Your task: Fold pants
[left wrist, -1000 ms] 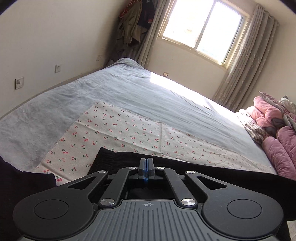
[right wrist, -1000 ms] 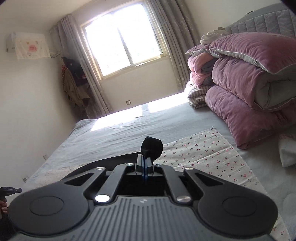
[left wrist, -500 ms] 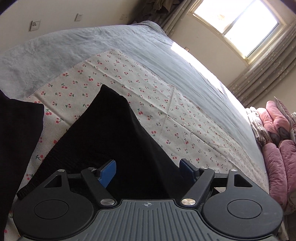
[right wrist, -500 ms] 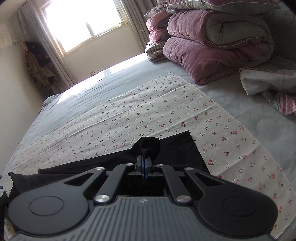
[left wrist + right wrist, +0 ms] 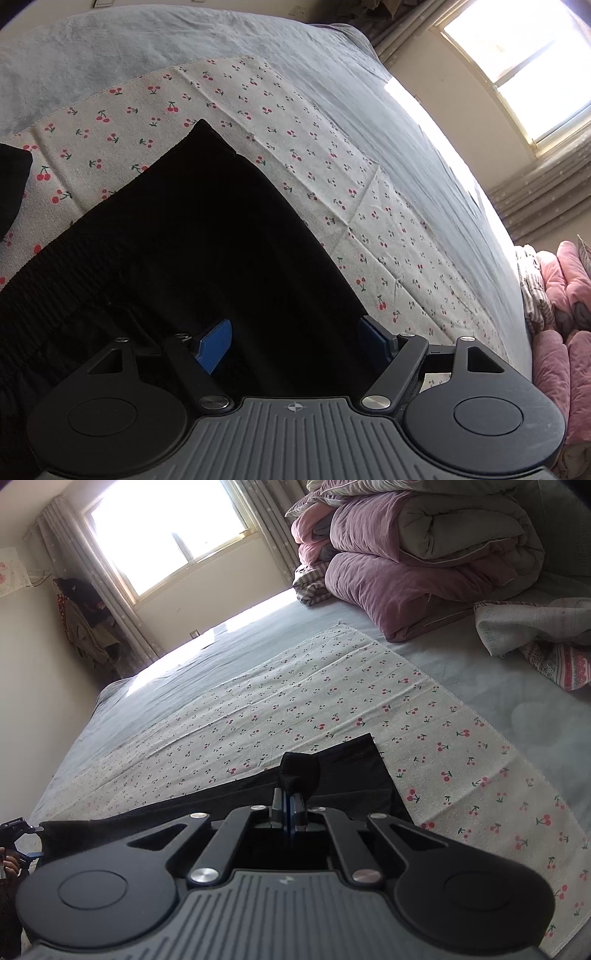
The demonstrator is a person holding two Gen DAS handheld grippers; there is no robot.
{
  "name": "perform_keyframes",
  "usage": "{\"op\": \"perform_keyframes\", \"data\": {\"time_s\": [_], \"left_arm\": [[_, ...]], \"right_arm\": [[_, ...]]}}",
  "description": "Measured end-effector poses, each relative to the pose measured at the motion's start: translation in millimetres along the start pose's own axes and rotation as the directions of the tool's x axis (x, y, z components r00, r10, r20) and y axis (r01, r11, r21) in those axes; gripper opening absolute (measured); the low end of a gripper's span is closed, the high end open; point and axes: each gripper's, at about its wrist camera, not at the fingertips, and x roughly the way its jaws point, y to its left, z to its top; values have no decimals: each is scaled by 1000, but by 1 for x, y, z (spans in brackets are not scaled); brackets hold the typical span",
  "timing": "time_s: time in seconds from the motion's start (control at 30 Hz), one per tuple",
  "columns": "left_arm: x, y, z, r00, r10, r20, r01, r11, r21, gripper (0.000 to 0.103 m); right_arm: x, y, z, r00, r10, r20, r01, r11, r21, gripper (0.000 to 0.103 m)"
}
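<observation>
Now that the left gripper [image 5: 291,341] has let go of the pants [image 5: 192,251], the right gripper [image 5: 289,805] alone still pinches the cloth, so this fold is nearly laid.

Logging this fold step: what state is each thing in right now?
Pants: flat on the cherry cloth, one corner lifted.
Left tool: open, above the pants, gripping nothing.
Right tool: shut on a pants corner.
Quilts: folded, stacked.
Curtains: drawn open.
</observation>
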Motion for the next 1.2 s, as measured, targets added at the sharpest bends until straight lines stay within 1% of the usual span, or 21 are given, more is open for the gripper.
{"op": "perform_keyframes", "data": {"time_s": [0.03,0.1,0.13,0.17,0.2,0.27,0.3,0.4,0.47,0.5,0.57,0.6,0.63,0.67,0.73,0.83,0.93,1.03,1.1,1.17,1.2], "left_arm": [[-1,0,2,1000,-20,8,20,1000,-18,76],[-5,3,6,996,-85,25,86,994,-67,77],[-5,3,7,996,-93,17,94,993,-78,77],[-4,2,9,997,-83,1,82,994,-73,78],[0,0,10,999,-47,-22,46,998,-48,81],[11,-7,13,997,36,-74,-35,999,5,81],[16,-10,15,995,52,-91,-50,999,20,81],[24,-18,19,994,57,-91,-55,998,32,81],[33,-29,20,988,121,-93,-113,990,81,81],[40,-34,20,980,169,-104,-158,982,108,81],[53,-39,17,962,245,-118,-228,964,138,75],[56,-37,15,964,243,-110,-229,965,124,43],[59,-33,12,967,216,-134,-204,974,98,0],[61,-30,8,967,205,-152,-195,978,78,0],[60,-31,1,972,203,-118,-188,974,124,0],[47,-20,0,984,148,-101,-139,986,90,0],[31,-10,2,990,102,-94,-98,994,39,0],[-2,0,0,998,42,-56,-43,999,-7,0],[-39,1,-4,1000,-19,11,19,1000,-15,0],[-75,1,-11,995,-73,73,73,997,4,0],[-96,4,-16,990,-104,99,103,995,9,0]], "right_arm": [[0,-2,-3,1000,-2,-13,2,1000,-2,0],[4,-5,-6,999,-12,-32,12,1000,-7,0],[6,-6,-8,999,-20,-42,20,1000,-8,0],[8,-7,-8,999,-23,-46,23,1000,-10,0],[11,-8,-10,998,-24,-52,23,1000,-15,0],[16,-8,-11,998,-25,-58,23,999,-33,0],[19,-7,-12,998,-23,-60,20,999,-39,0],[27,-7,-13,998,-11,-68,8,999,-43,0],[29,-6,-14,997,-16,-75,11,998,-57,0],[29,-6,-14,997,-18,-77,13,998,-67,0],[26,-9,-15,997,-9,-75,3,997,-76,0],[26,-11,-16,997,-10,-78,4,997,-76,0],[26,-13,-17,997,-12,-82,6,997,-74,0],[27,-15,-19,996,-17,-90,10,997,-71,0],[31,-18,-22,995,-22,-102,15,997,-71,0],[35,-19,-24,994,-29,-105,21,997,-78,0],[39,-18,-20,995,-30,-100,22,996,-86,0],[46,-12,-10,995,-39,-94,28,994,-110,0],[51,-4,2,995,-52,-83,40,989,-143,0],[52,12,21,998,-59,-39,50,980,-191,0],[44,21,32,999,-46,9,47,976,-211,0]]}}
